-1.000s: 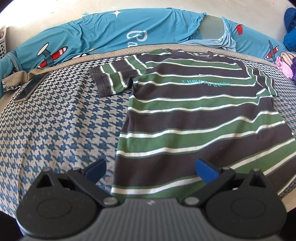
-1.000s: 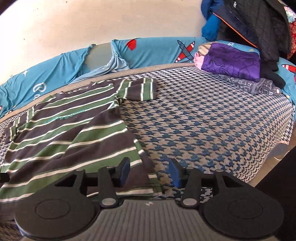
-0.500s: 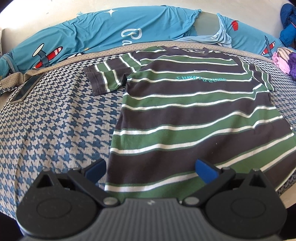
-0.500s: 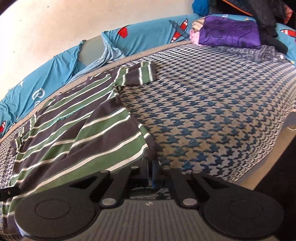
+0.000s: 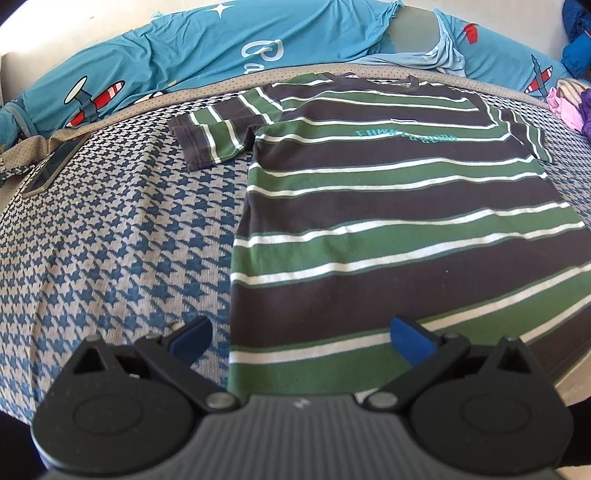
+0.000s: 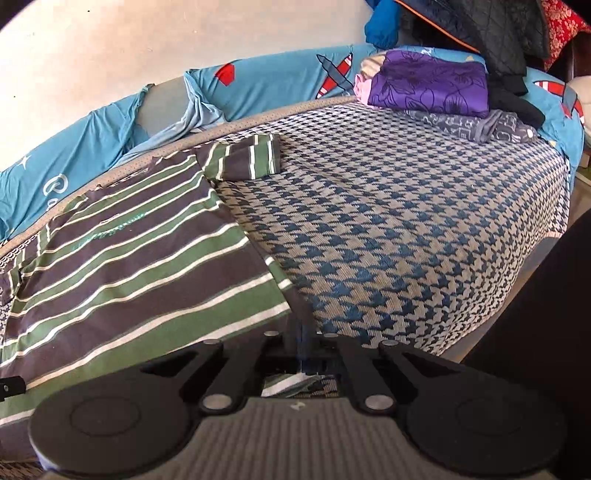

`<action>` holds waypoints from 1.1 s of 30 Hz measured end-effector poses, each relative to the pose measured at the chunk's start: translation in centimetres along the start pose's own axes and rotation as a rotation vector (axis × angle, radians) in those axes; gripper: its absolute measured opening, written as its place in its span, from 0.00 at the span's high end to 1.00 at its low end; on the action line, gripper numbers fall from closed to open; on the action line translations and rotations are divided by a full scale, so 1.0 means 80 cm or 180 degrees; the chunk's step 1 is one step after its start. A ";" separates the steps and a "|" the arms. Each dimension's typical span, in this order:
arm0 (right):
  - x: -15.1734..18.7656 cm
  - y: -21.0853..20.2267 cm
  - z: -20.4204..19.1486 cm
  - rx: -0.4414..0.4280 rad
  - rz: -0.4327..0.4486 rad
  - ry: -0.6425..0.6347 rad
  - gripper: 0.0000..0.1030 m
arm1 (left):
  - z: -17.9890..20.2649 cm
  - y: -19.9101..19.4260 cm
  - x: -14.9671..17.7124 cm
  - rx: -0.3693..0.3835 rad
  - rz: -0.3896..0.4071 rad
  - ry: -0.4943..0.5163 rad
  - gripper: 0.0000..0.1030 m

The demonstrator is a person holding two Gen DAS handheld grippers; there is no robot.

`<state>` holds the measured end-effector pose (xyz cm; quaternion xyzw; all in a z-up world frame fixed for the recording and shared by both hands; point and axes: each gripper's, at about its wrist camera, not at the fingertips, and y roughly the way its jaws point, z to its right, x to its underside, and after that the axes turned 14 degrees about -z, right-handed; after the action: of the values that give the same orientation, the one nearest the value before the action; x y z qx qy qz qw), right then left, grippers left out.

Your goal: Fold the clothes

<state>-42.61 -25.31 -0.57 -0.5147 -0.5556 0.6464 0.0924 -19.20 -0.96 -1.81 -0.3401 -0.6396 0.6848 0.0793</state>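
Striped T-shirt [image 5: 388,229], brown and green with white lines, lies flat and face up on the houndstooth bed cover [image 5: 110,240], collar toward the blue airplane-print sheet [image 5: 221,40] bunched along the far edge of the bed. Taking the shirt as landmark: its hem sits at the near edge of the bed, one sleeve [image 5: 225,133] spread out sideways onto the cover, teal lettering across the chest. Left gripper [image 5: 301,334] hovers over the shirt's near hem corner, blue pads spread wide, one pad [image 5: 192,334] above bare cover just off the shirt's side edge, the other [image 5: 410,336] above the striped cloth; nothing between them is pinched. Right gripper [image 6: 304,343] sits at the opposite hem corner, its fingers pressed together on the shirt's edge, a fold of striped fabric visible beneath the linkage. In the right wrist view the other sleeve [image 6: 247,157] lies out flat beyond the shirt's shoulder. A phone [image 5: 55,166] rests on the cover well apart from the shirt, past the spread sleeve. A folded purple cloth [image 6: 428,86] sits on a grey one at the far corner of the bed, well apart from the shirt, with dark quilted clothing [image 6: 491,33] hanging behind it.
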 end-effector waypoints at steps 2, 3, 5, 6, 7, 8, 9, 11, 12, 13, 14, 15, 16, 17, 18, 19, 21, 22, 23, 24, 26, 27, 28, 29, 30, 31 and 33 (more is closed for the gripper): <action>-0.005 -0.002 -0.003 -0.0166 0.0031 0.0004 0.96 | -0.005 -0.005 -0.001 -0.0011 0.0060 -0.0061 0.00; -0.009 -0.002 -0.009 -0.0238 0.0022 -0.0046 0.95 | -0.008 -0.008 -0.001 0.0010 0.0110 -0.0099 0.00; -0.013 0.001 -0.022 -0.0391 0.0012 -0.0223 0.93 | -0.014 -0.013 -0.003 0.0060 0.0190 -0.0168 0.00; -0.014 0.003 -0.029 -0.0475 0.0012 -0.0305 0.93 | -0.014 -0.011 -0.004 0.0053 0.0166 -0.0173 0.00; -0.015 0.005 -0.037 -0.0560 0.0012 -0.0372 0.92 | -0.014 -0.008 -0.005 0.0041 0.0133 -0.0174 0.00; -0.016 0.008 -0.046 -0.0651 0.0001 -0.0461 0.91 | -0.013 -0.004 -0.005 0.0007 0.0089 -0.0160 0.00; -0.017 0.011 -0.057 -0.0749 -0.0022 -0.0577 0.90 | -0.012 -0.001 -0.005 -0.0031 0.0055 -0.0147 0.00; -0.016 0.021 -0.081 -0.0903 -0.0086 -0.0801 0.88 | -0.012 0.004 -0.004 -0.0060 0.0011 -0.0149 0.00; -0.014 0.026 -0.093 -0.0965 -0.0113 -0.0893 0.88 | -0.013 0.005 -0.003 -0.0053 -0.0009 -0.0162 0.00; -0.013 0.032 -0.104 -0.1017 -0.0142 -0.0972 0.88 | -0.014 0.006 -0.003 -0.0045 -0.0028 -0.0175 0.00; -0.013 0.037 -0.114 -0.1049 -0.0174 -0.1042 0.88 | -0.016 0.007 -0.001 -0.0024 -0.0047 -0.0201 0.00; -0.012 0.042 -0.123 -0.1055 -0.0210 -0.1098 0.88 | -0.018 0.008 0.000 0.0001 -0.0067 -0.0230 0.00; -0.010 0.046 -0.131 -0.1055 -0.0235 -0.1154 0.87 | -0.018 0.008 0.002 -0.0002 -0.0073 -0.0229 0.00; -0.007 0.049 -0.137 -0.1048 -0.0247 -0.1208 0.86 | -0.018 0.008 0.004 -0.0011 -0.0077 -0.0220 0.00; -0.004 0.052 -0.143 -0.1033 -0.0263 -0.1267 0.85 | -0.017 0.008 0.006 -0.0030 -0.0080 -0.0196 0.00; -0.001 0.056 -0.148 -0.1001 -0.0298 -0.1330 0.79 | -0.016 0.008 0.008 -0.0039 -0.0087 -0.0189 0.00; 0.009 0.057 -0.151 -0.0943 -0.0300 -0.1398 0.76 | -0.015 0.008 0.012 -0.0052 -0.0102 -0.0183 0.00; 0.014 0.057 -0.152 -0.0925 -0.0296 -0.1424 0.75 | -0.014 0.008 0.014 -0.0054 -0.0109 -0.0190 0.00; 0.017 0.056 -0.151 -0.0914 -0.0310 -0.1455 0.74 | -0.014 0.007 0.017 -0.0059 -0.0112 -0.0195 0.00; 0.020 0.054 -0.151 -0.0895 -0.0317 -0.1497 0.74 | -0.013 0.006 0.020 -0.0067 -0.0113 -0.0193 0.00; 0.026 0.052 -0.153 -0.0837 -0.0315 -0.1609 0.74 | -0.010 0.005 0.026 -0.0087 -0.0114 -0.0185 0.00; 0.029 0.050 -0.153 -0.0812 -0.0314 -0.1648 0.74 | -0.009 0.004 0.029 -0.0100 -0.0117 -0.0175 0.00; 0.031 0.049 -0.152 -0.0794 -0.0316 -0.1659 0.74 | -0.007 0.002 0.033 -0.0114 -0.0119 -0.0165 0.00; 0.034 0.047 -0.151 -0.0779 -0.0322 -0.1663 0.74 | -0.006 0.001 0.036 -0.0119 -0.0126 -0.0163 0.00; 0.036 0.045 -0.150 -0.0762 -0.0331 -0.1674 0.74 | -0.006 0.000 0.039 -0.0116 -0.0136 -0.0168 0.00; 0.039 0.043 -0.149 -0.0742 -0.0338 -0.1697 0.74 | -0.006 -0.001 0.041 -0.0109 -0.0145 -0.0175 0.00; 0.045 0.038 -0.146 -0.0708 -0.0348 -0.1741 0.74 | -0.006 -0.002 0.044 -0.0098 -0.0167 -0.0180 0.00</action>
<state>-33.87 -16.67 -3.34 -0.2978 -0.6541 0.6903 -0.0830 -21.64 1.40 -2.91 -0.3049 -0.6608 0.6819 0.0738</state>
